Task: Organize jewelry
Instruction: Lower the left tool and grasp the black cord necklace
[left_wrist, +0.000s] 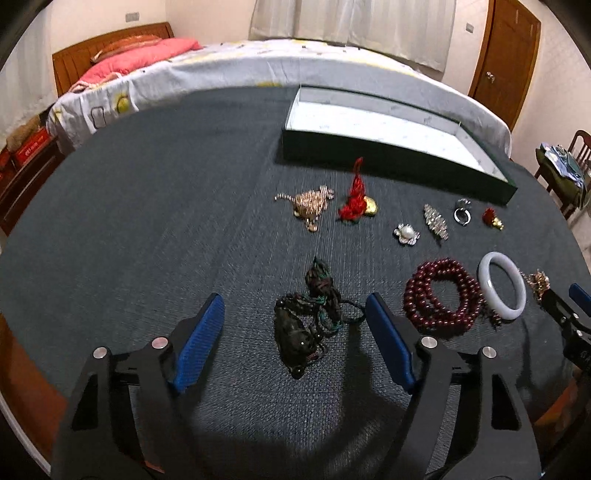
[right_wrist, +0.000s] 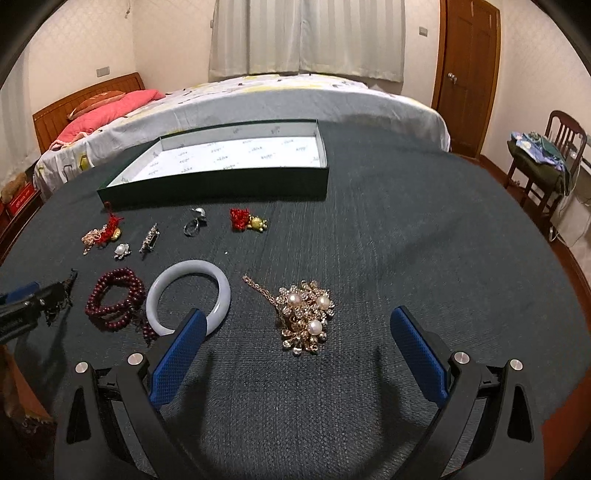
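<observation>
My left gripper (left_wrist: 295, 310) is open just above the dark mat, its blue pads on either side of a black knotted cord ornament (left_wrist: 308, 321). My right gripper (right_wrist: 299, 325) is open around a gold brooch with pearls (right_wrist: 306, 314). A white bangle (right_wrist: 188, 295) and dark red bead bracelet (right_wrist: 114, 299) lie left of it. An open green box with a white lining (right_wrist: 236, 158) stands at the back. Before it lie a gold rhinestone piece (left_wrist: 310, 205), a red tassel charm (left_wrist: 356, 199), a pearl brooch (left_wrist: 406, 233), a crystal brooch (left_wrist: 436, 221), a silver ring (right_wrist: 194, 223) and a small red-gold charm (right_wrist: 247, 219).
The dark mat (right_wrist: 406, 240) covers a round table with a wooden rim. A bed (right_wrist: 258, 96) stands behind the table, a wooden door (right_wrist: 469, 74) at the back right, and a chair with clothes (right_wrist: 543, 155) to the right.
</observation>
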